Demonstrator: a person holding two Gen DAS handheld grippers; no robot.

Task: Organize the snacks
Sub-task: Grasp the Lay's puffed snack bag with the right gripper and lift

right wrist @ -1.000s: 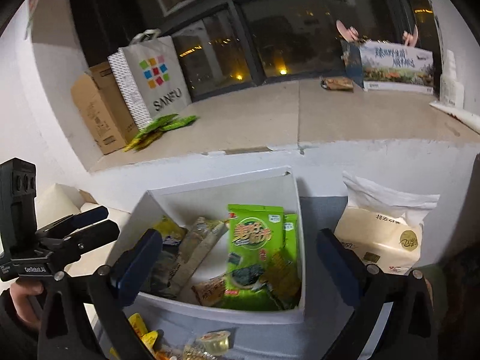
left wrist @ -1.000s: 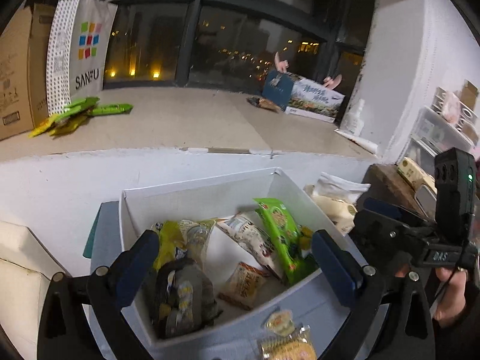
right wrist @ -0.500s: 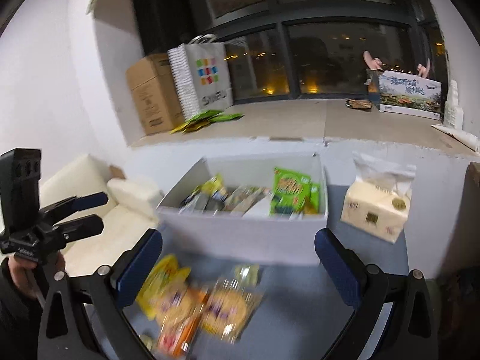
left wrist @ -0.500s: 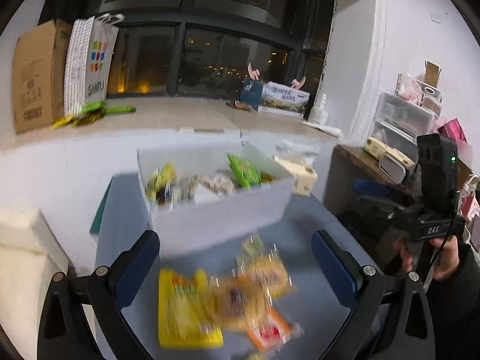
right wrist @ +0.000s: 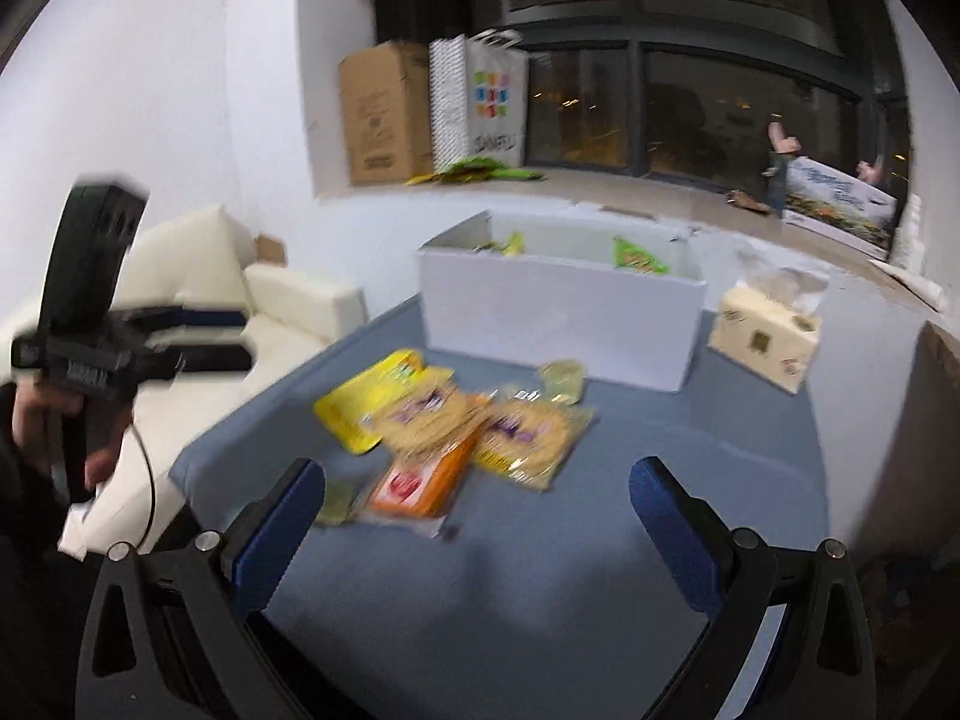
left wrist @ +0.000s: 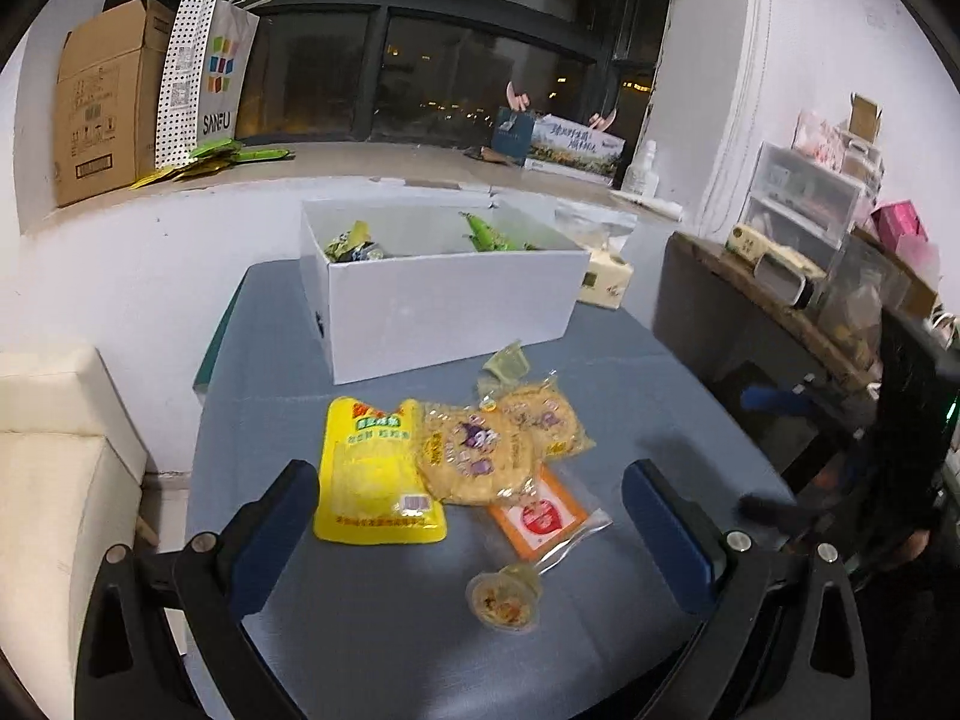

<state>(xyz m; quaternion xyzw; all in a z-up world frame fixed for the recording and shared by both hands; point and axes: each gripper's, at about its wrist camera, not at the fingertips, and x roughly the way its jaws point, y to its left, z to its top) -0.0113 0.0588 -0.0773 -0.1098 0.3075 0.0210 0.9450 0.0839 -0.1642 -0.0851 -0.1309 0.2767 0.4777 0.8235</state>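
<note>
A white box (left wrist: 444, 294) holding several snack packs stands at the far side of the blue table (left wrist: 420, 630); it also shows in the right wrist view (right wrist: 558, 312). In front of it lie a yellow pouch (left wrist: 375, 474), two clear packs of round crackers (left wrist: 474, 456), an orange packet (left wrist: 537, 516) and two small jelly cups (left wrist: 503, 594). My left gripper (left wrist: 474, 534) is open and empty above the near snacks. My right gripper (right wrist: 474, 528) is open and empty, above the table's near part. The left gripper also shows in the right wrist view (right wrist: 204, 339).
A tissue box (right wrist: 762, 336) stands right of the white box. A cream sofa (left wrist: 54, 480) is left of the table. A dark side table with storage drawers (left wrist: 798, 276) is to the right. A window ledge with a cardboard box and paper bag (left wrist: 204, 72) lies behind.
Both grippers have pulled back and up from over the white box toward the near side of the table. The loose snacks in front of the box have come into view.
</note>
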